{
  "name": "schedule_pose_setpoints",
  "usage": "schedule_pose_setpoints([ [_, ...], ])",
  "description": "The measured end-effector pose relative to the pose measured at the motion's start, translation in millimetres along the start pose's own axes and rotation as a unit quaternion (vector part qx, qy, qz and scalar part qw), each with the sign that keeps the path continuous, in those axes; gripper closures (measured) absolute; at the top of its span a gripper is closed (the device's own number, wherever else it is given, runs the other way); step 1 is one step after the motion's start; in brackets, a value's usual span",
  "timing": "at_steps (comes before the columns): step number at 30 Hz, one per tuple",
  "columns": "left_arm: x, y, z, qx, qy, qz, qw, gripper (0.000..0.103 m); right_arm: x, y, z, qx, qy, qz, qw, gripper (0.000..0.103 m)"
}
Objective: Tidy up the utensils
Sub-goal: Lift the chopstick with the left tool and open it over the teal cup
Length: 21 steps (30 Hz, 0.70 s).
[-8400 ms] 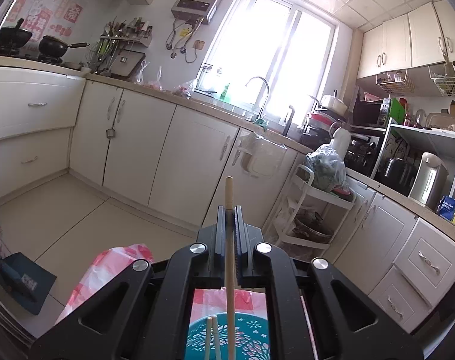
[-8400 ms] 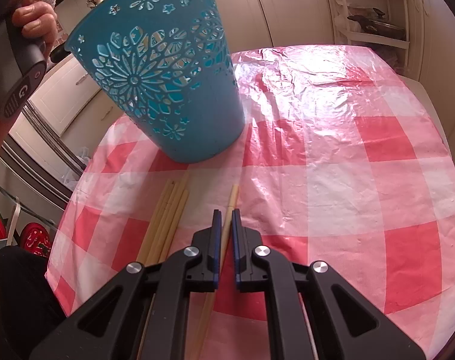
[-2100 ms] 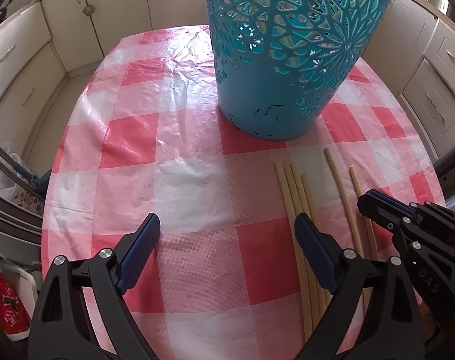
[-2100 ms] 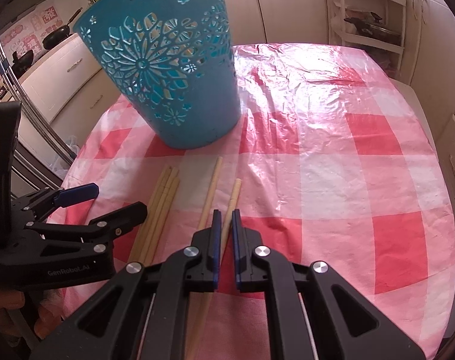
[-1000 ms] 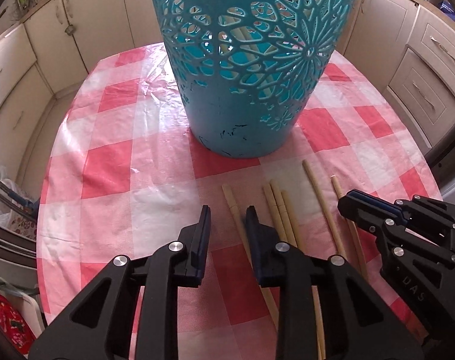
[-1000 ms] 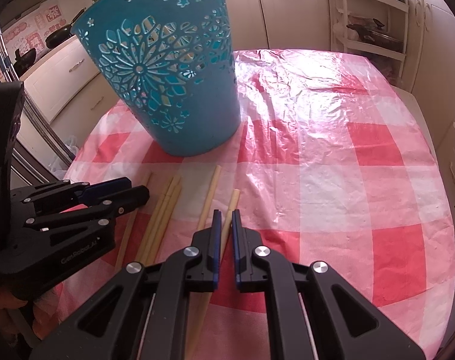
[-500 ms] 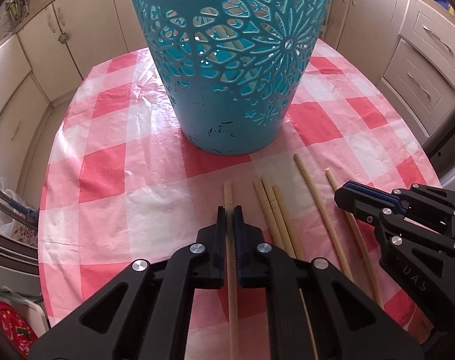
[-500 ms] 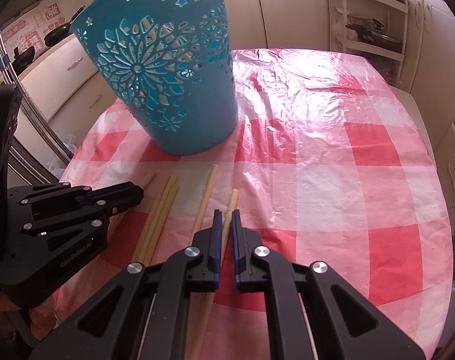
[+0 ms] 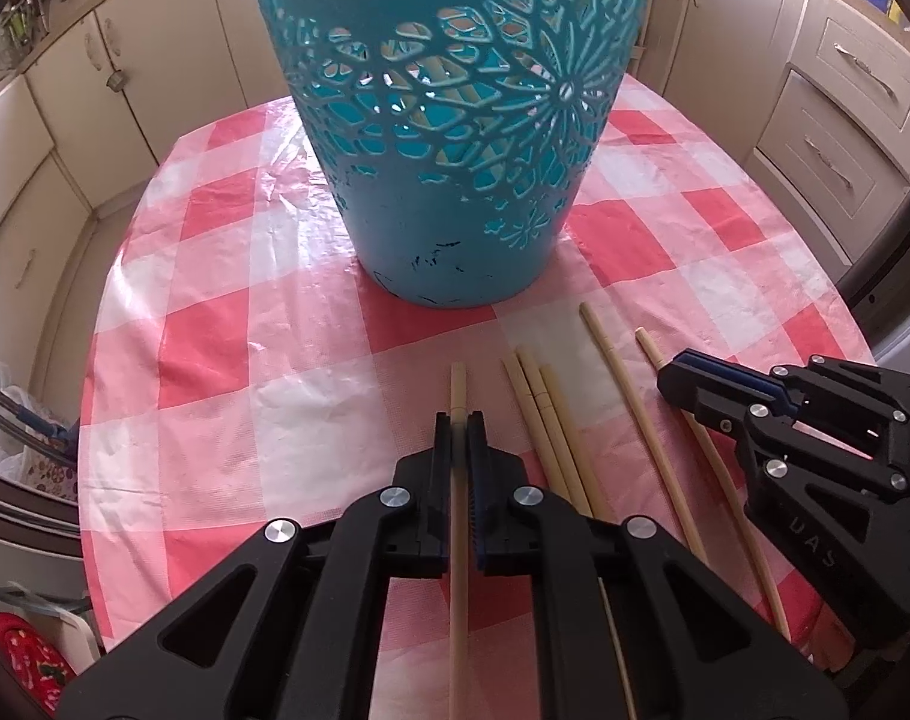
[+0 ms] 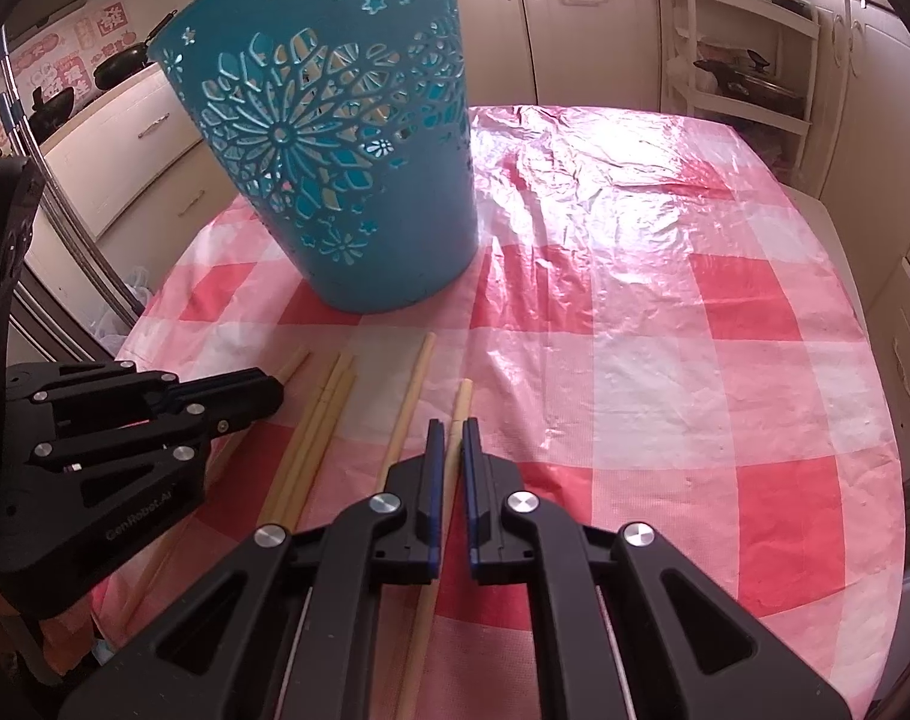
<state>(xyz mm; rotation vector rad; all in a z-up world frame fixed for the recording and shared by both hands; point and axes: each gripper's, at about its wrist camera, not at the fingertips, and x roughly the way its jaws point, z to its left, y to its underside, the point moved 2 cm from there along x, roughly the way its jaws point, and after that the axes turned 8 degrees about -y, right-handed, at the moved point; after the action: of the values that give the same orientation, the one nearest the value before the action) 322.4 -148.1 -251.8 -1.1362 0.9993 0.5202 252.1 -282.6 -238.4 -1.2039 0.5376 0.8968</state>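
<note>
A teal cut-out basket [image 9: 455, 138] stands on the red-and-white checked table [image 9: 227, 354]; it also shows in the right wrist view [image 10: 347, 144], with chopsticks inside it. Several wooden chopsticks lie in front of it. My left gripper [image 9: 458, 420] is shut on one chopstick [image 9: 458, 384], also seen from the right wrist view [image 10: 269, 390]. My right gripper [image 10: 449, 427] is shut on another chopstick [image 10: 460, 402] and shows at the right of the left wrist view [image 9: 671, 372]. A bundle of three chopsticks [image 9: 545, 414] and a single one [image 9: 623, 384] lie between the grippers.
Cream kitchen cabinets [image 9: 65, 90] surround the table. A white wire shelf rack [image 10: 743, 60] stands behind it. The table's far half [image 10: 665, 228] holds only the shiny cloth.
My left gripper came down from the basket open, moved right to the leftmost chopstick and closed on it. My right gripper stayed shut on its chopstick.
</note>
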Motion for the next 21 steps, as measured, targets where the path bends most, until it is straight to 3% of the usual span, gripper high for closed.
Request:
schedule_pose_setpoints([
  [6, -55, -9, 47, -0.07, 0.047, -0.061, 0.9946, 0.098, -1, 1, 0, 0.002, -0.004, -0.003, 1.0, 0.097],
  [9, -91, -11, 67, -0.119, 0.081, -0.108, 0.9836, 0.098, -1, 1, 1, -0.001, -0.002, -0.004, 1.0, 0.097],
  [15, -163, -30, 69, -0.134, 0.106, -0.21, 0.9626, 0.098, -1, 2, 1, -0.001, -0.001, -0.005, 1.0, 0.097],
  [21, -213, -71, 64, -0.147, 0.083, -0.32, 0.9323, 0.098, -2, 2, 0, 0.0, -0.001, -0.006, 1.0, 0.097],
])
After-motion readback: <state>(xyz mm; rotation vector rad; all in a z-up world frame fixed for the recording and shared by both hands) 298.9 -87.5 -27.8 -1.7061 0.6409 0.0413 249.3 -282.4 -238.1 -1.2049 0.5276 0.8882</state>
